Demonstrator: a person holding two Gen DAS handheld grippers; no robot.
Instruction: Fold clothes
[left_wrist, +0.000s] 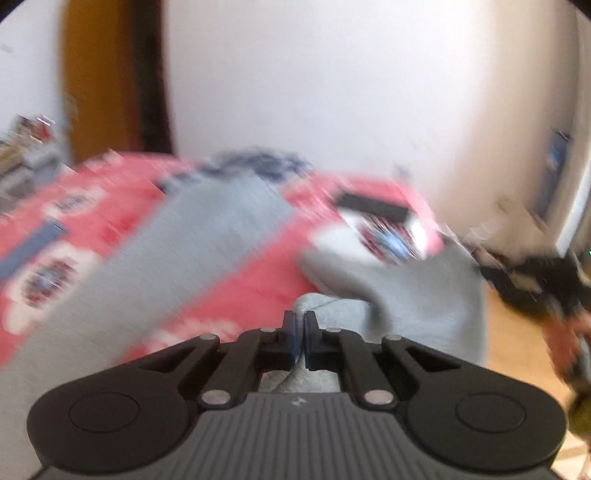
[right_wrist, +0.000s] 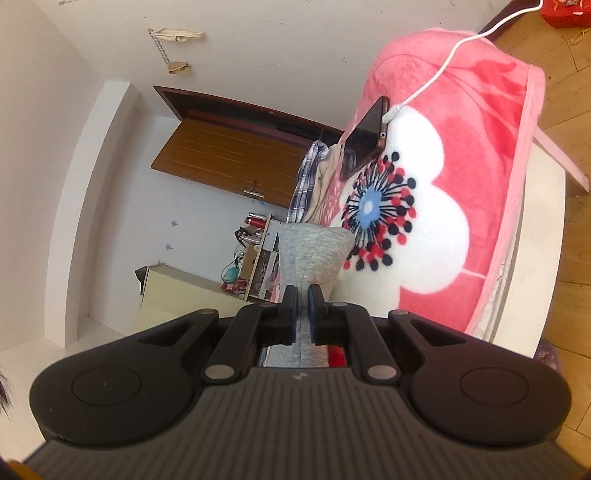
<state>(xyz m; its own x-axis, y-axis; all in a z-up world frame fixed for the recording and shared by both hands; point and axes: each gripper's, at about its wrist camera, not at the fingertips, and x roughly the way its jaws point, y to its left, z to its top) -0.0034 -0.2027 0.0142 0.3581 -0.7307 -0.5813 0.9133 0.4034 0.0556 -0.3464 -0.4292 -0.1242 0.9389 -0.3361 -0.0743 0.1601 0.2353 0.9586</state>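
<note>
Right wrist view: right gripper (right_wrist: 303, 295) is clamped on soft grey garment (right_wrist: 314, 251) between its fingers; left gripper (left_wrist: 300, 321) pinches another edge. Light, floppy cloth; best held at edges.

Left gripper (left_wrist: 300, 321): jaws closed down to a narrow slit, pinching a fold of grey fabric (left_wrist: 314, 302); it points downward. Right gripper (right_wrist: 303, 295): jaws likewise clamped on grey fabric (right_wrist: 314, 247), rolled sideways, pointing roughly level.

Grey garment (right_wrist: 314, 254): ribbed knit cloth, matt; pink blanket (right_wrist: 461, 155): plush fleece; phone (right_wrist: 364, 138): glossy glass; door (right_wrist: 229, 158): varnished wood.
</note>
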